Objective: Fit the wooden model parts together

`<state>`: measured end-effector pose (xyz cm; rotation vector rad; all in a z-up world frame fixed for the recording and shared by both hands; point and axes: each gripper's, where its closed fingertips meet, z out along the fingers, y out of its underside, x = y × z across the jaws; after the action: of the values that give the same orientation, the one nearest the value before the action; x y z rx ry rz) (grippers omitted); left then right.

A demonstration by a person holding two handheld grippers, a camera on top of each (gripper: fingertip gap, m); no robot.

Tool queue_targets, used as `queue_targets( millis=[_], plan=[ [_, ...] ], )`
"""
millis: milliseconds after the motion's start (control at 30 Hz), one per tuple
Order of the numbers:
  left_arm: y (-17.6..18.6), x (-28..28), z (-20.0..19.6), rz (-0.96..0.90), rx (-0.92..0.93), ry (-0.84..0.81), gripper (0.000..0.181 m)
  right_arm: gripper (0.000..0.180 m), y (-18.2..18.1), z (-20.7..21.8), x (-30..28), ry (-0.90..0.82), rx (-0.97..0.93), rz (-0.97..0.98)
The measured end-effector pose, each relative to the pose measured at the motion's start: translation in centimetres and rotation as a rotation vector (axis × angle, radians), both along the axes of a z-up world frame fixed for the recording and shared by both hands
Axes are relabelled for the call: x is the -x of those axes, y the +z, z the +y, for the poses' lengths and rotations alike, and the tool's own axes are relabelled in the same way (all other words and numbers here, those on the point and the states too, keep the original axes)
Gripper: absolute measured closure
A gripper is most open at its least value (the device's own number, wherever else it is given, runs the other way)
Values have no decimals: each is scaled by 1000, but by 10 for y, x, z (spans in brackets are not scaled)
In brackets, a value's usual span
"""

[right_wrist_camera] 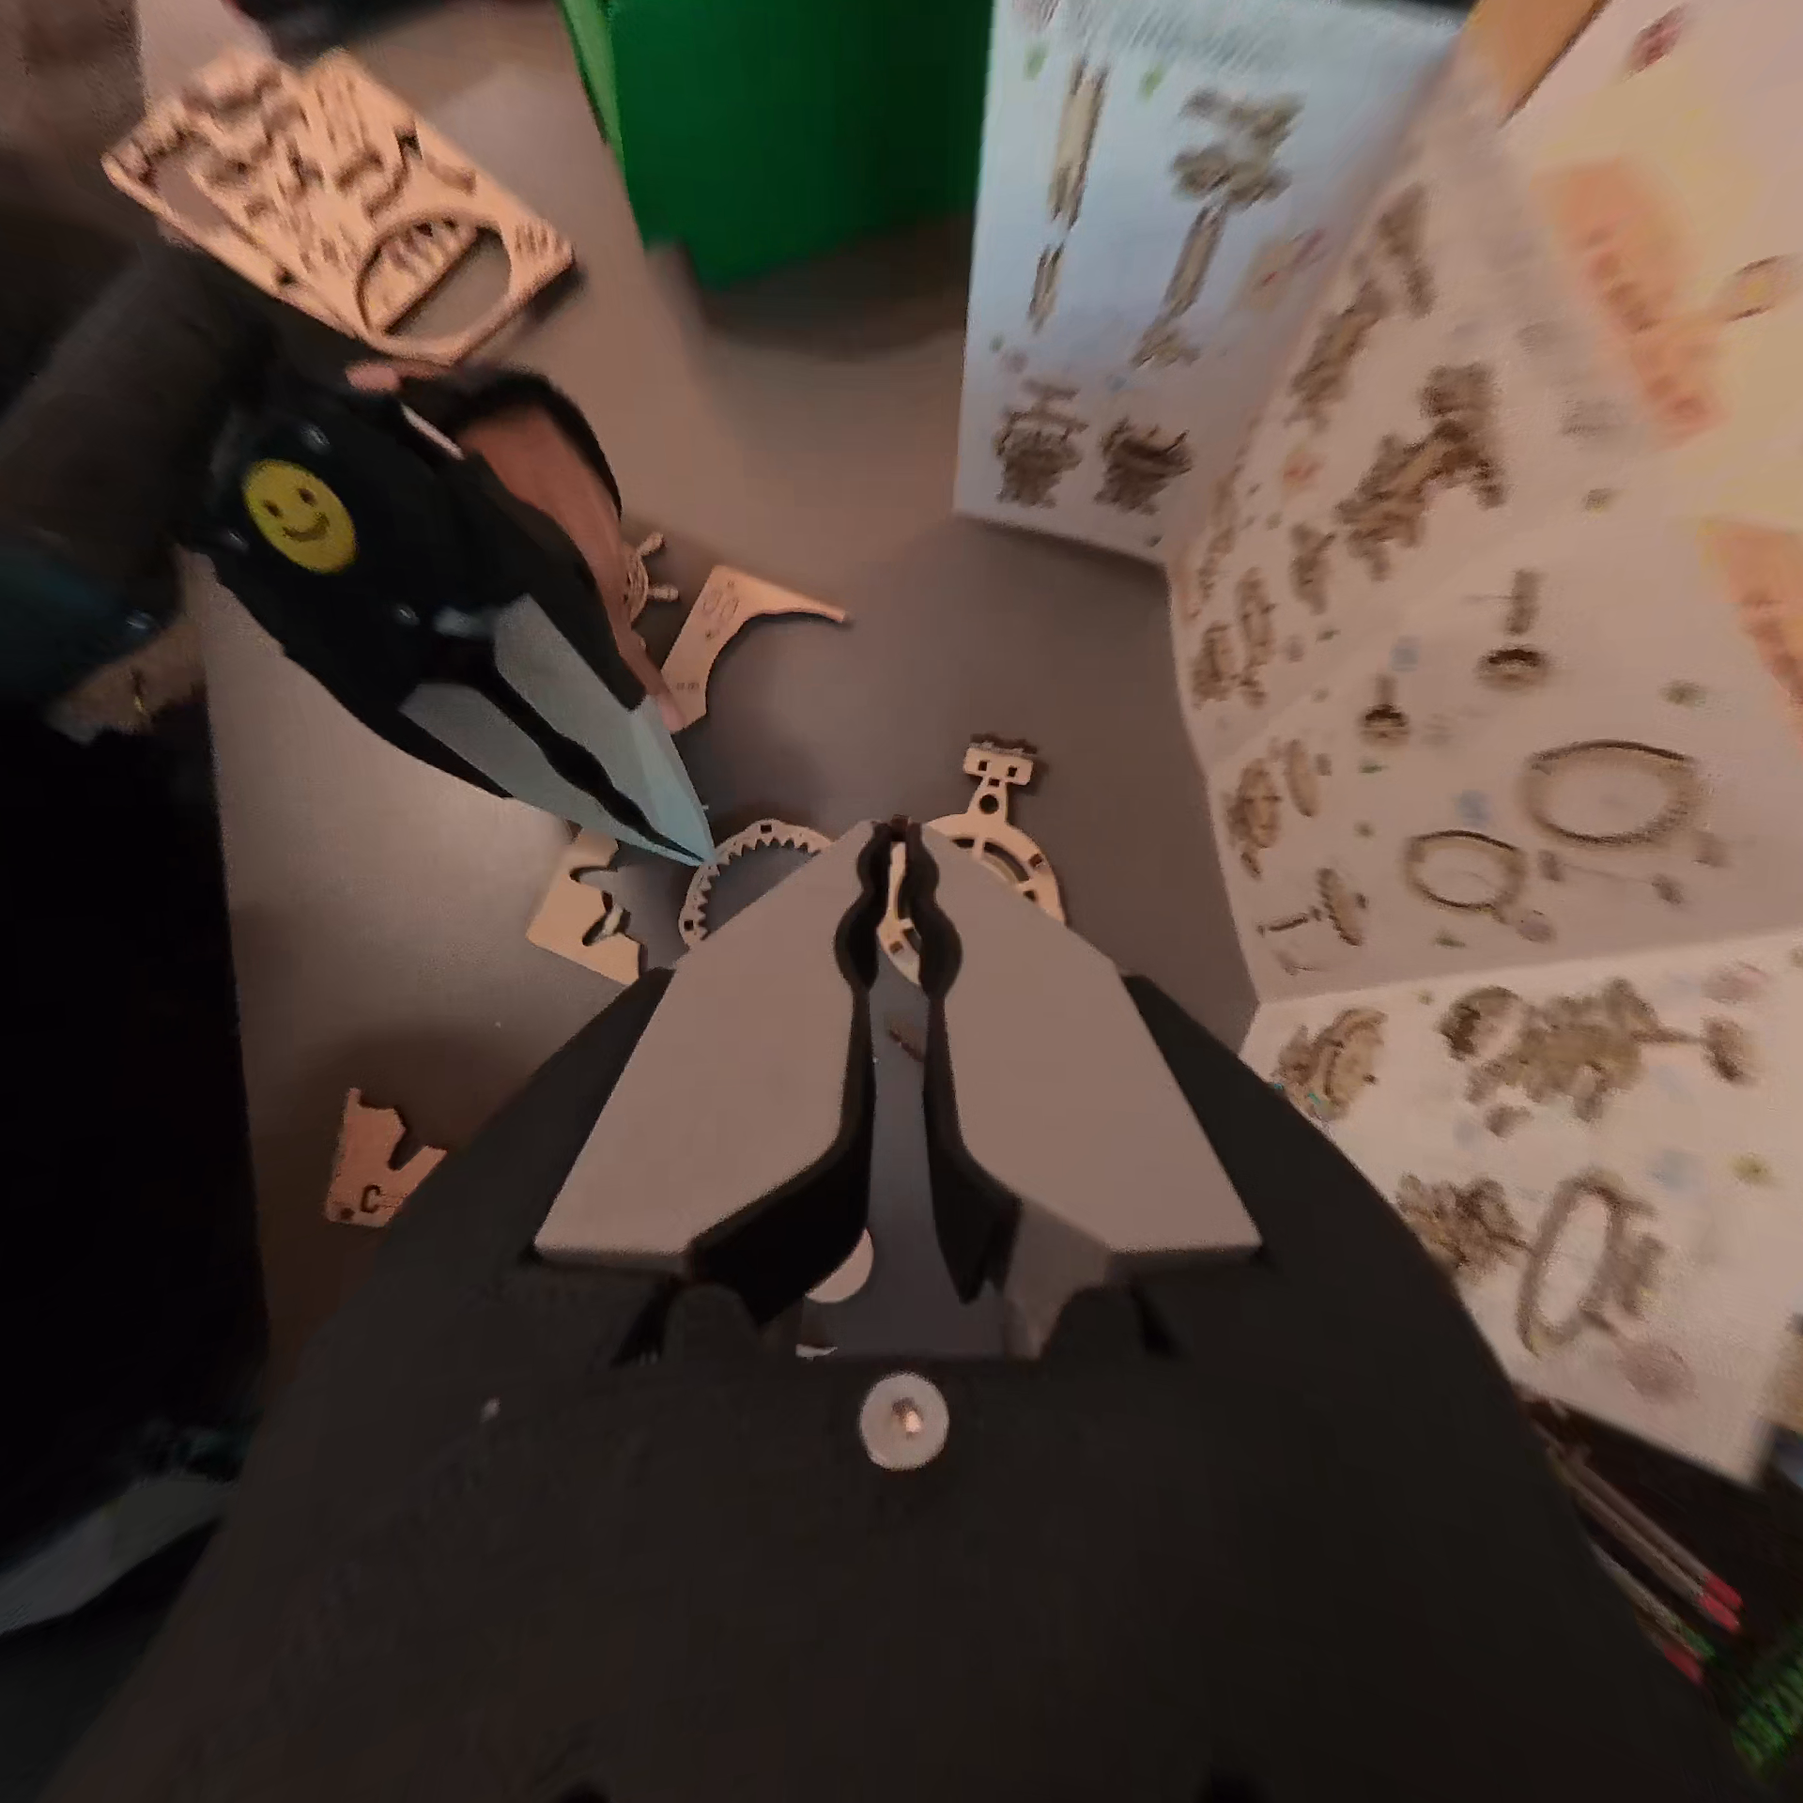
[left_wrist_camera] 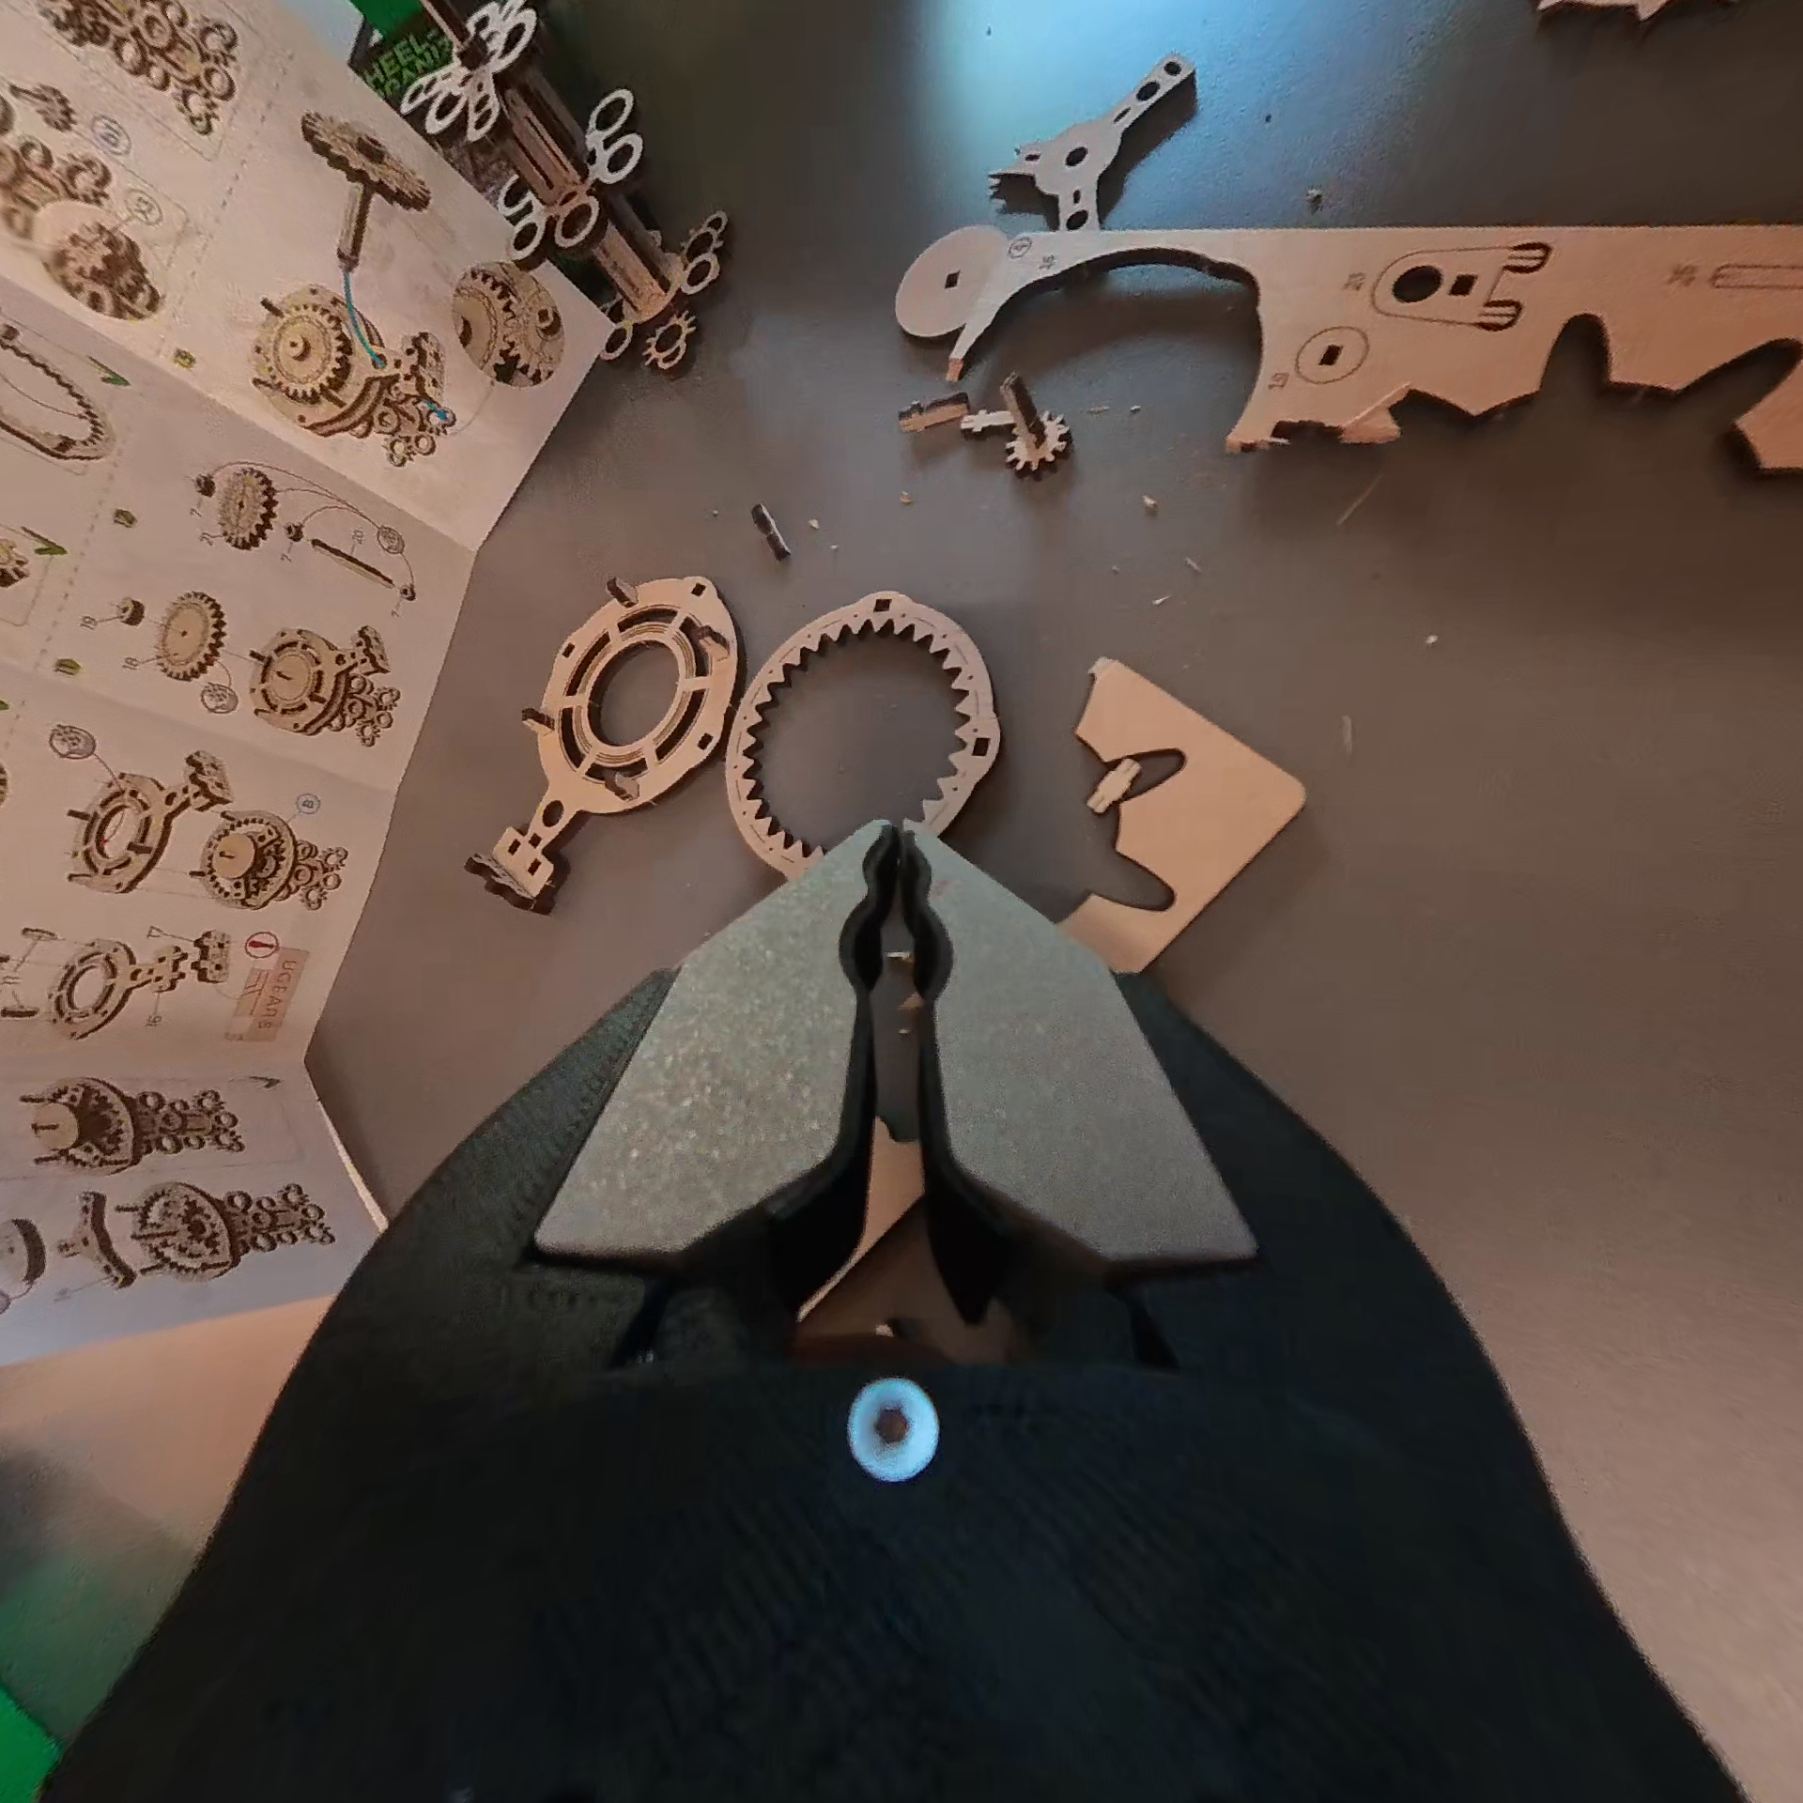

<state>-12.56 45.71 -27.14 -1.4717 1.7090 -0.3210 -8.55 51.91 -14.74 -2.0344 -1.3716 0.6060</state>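
Observation:
A toothed wooden ring (left_wrist_camera: 771, 702) lies flat on the dark table. A round wooden frame with a handle (left_wrist_camera: 576, 683) lies just left of it. My left gripper (left_wrist_camera: 898, 834) is shut, with its tips down on the ring's near rim; it also shows in the right wrist view (right_wrist_camera: 698, 854), touching the ring (right_wrist_camera: 698, 907). My right gripper (right_wrist_camera: 898, 829) is shut and holds nothing I can see. It hovers over the frame (right_wrist_camera: 995, 781), which shows through the gap between its fingers.
A square plywood offcut (left_wrist_camera: 1200, 810) lies right of the ring. A large punched sheet (left_wrist_camera: 1463, 322), small gear pieces (left_wrist_camera: 1024, 429) and a part-built model (left_wrist_camera: 585, 195) lie farther off. Instruction sheets (left_wrist_camera: 195, 585) (right_wrist_camera: 1463, 585) cover one side. A green box (right_wrist_camera: 781, 127) stands behind. There is about 15 centimeters between the tips of the two grippers.

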Motion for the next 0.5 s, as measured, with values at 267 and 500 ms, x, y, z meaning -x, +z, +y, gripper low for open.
queue_targets(
  millis=[267,500],
  plan=[
    [-6,4,5,37,-12,20,181,180,22,14,-41,-116,-36,-14],
    [-5,6,11,34,-25,49,181,180,35,15,-48,-134,-43,37]
  ],
)
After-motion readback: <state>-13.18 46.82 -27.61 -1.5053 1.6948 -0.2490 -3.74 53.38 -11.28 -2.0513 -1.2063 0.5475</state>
